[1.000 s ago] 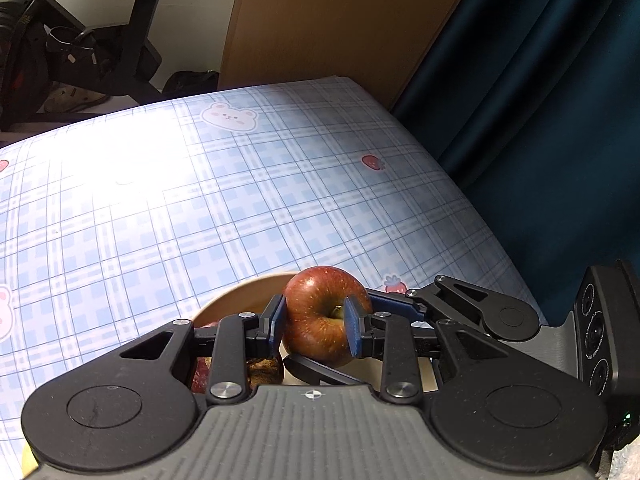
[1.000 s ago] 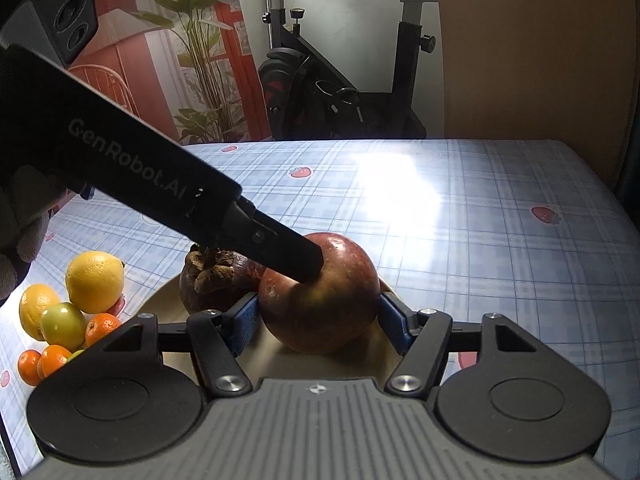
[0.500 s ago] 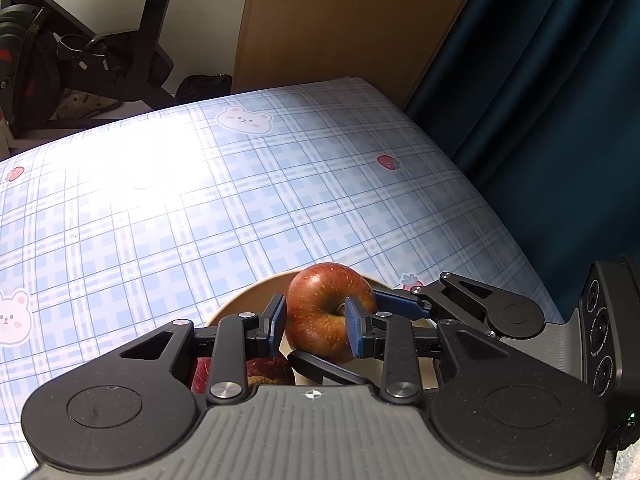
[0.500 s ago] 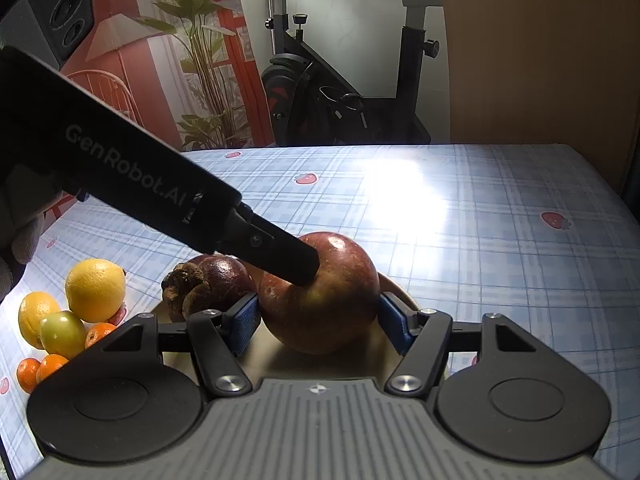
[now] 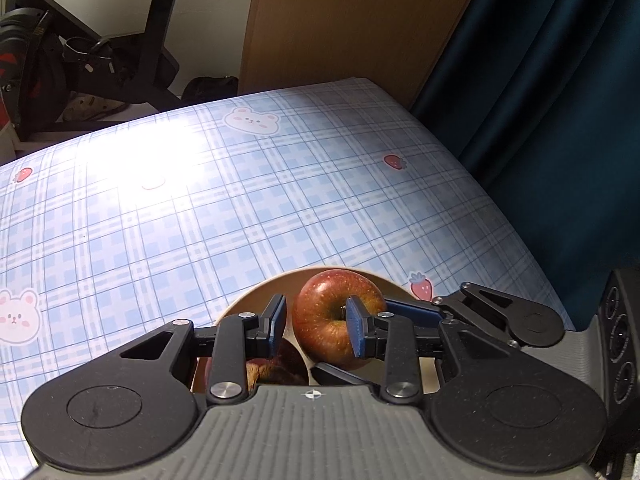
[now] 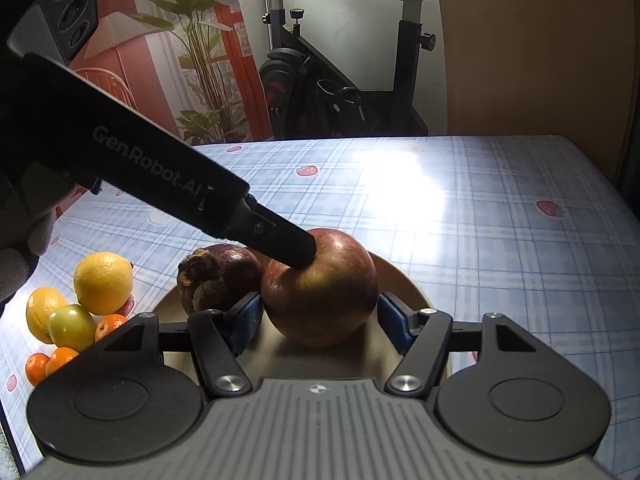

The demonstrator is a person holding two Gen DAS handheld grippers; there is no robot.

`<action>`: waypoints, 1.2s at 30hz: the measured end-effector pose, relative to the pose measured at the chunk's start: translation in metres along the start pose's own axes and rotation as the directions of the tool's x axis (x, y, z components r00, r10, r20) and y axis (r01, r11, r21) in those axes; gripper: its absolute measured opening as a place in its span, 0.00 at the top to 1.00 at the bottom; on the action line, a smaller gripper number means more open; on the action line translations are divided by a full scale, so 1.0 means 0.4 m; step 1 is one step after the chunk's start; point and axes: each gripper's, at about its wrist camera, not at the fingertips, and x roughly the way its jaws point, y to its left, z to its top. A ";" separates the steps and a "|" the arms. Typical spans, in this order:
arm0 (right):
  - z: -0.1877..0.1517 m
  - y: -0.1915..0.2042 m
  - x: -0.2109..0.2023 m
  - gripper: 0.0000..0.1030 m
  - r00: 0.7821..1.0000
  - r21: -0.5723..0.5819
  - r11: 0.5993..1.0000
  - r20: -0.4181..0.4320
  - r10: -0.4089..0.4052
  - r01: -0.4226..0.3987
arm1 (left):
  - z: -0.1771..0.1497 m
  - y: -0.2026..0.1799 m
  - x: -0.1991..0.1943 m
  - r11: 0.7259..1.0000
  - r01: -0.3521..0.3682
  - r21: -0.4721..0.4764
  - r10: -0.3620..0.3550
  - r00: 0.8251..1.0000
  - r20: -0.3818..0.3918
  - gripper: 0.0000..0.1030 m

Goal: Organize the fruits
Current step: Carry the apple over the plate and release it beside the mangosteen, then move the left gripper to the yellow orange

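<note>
Loosened a little since a second ago, the left hand-held gripper point(image 5: 316, 322) has one pad off the apple point(image 5: 332, 320), which the right hand-held gripper point(image 6: 320, 316) squeezes between its pads on the plate point(image 6: 406, 284), so a bump from the left one could knock the apple into the dark fruit point(image 6: 228, 272) just beside the right one's left pad.

- We see a red apple point(image 6: 322, 288), speckled with yellow and shading to yellow-green in places.
- Our tablecloth point(image 5: 240, 208) is a pale blue and white check, printed with white bears and red strawberries.
- The plate point(image 6: 404, 280) looks tan.
- Beside the apple we note a dark purple-brown fruit point(image 6: 220, 276).
- A yellow lemon point(image 6: 103, 282), a green fruit point(image 6: 72, 327) and small orange tangerines point(image 6: 60, 358) lie together.
- The curtain point(image 5: 540, 80) is deep teal.
- The gripper pads point(image 6: 244, 320) are blue.
</note>
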 end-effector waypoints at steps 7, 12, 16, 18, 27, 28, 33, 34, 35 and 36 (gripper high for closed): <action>-0.004 0.007 -0.006 0.40 1.000 -0.010 1.000 0.010 0.005 -0.005 | -0.004 0.004 -0.005 1.000 -0.005 -0.008 0.005 1.000 0.003 0.66; -0.007 -0.007 0.000 0.40 0.999 0.055 0.998 0.026 0.041 -0.043 | -0.005 0.008 -0.009 1.000 -0.009 -0.012 0.009 1.000 0.004 0.67; -0.005 -0.002 0.002 0.39 0.999 0.066 0.997 0.031 0.034 -0.036 | -0.003 0.008 -0.007 1.000 -0.018 -0.021 0.018 1.000 0.011 0.67; -0.002 0.004 0.001 0.39 0.999 0.062 0.998 0.024 0.024 -0.026 | -0.007 0.007 -0.014 1.000 -0.015 -0.022 0.016 1.000 0.023 0.67; -0.005 0.022 -0.047 0.38 0.999 0.062 0.998 0.036 -0.026 0.024 | -0.033 0.012 -0.105 0.999 -0.015 -0.030 0.018 0.993 0.113 0.67; -0.007 0.026 -0.056 0.37 0.999 0.064 0.998 0.042 -0.031 0.028 | -0.041 0.014 -0.120 0.999 -0.021 -0.024 0.024 0.992 0.124 0.67; -0.009 0.065 -0.094 0.37 0.996 0.067 0.997 0.078 -0.037 0.032 | -0.089 0.058 -0.207 0.995 -0.083 -0.051 0.091 0.979 0.182 0.67; -0.006 0.077 -0.099 0.37 0.996 0.066 0.997 0.086 -0.032 0.026 | -0.103 0.072 -0.226 0.993 -0.093 -0.066 0.104 0.976 0.193 0.67; -0.005 0.088 -0.103 0.37 0.995 0.064 0.998 0.093 -0.024 0.018 | -0.117 0.086 -0.245 0.991 -0.104 -0.079 0.118 0.972 0.205 0.67; -0.005 0.101 -0.105 0.37 0.995 0.059 0.998 0.099 -0.015 0.010 | -0.134 0.100 -0.266 0.989 -0.118 -0.088 0.135 0.966 0.219 0.67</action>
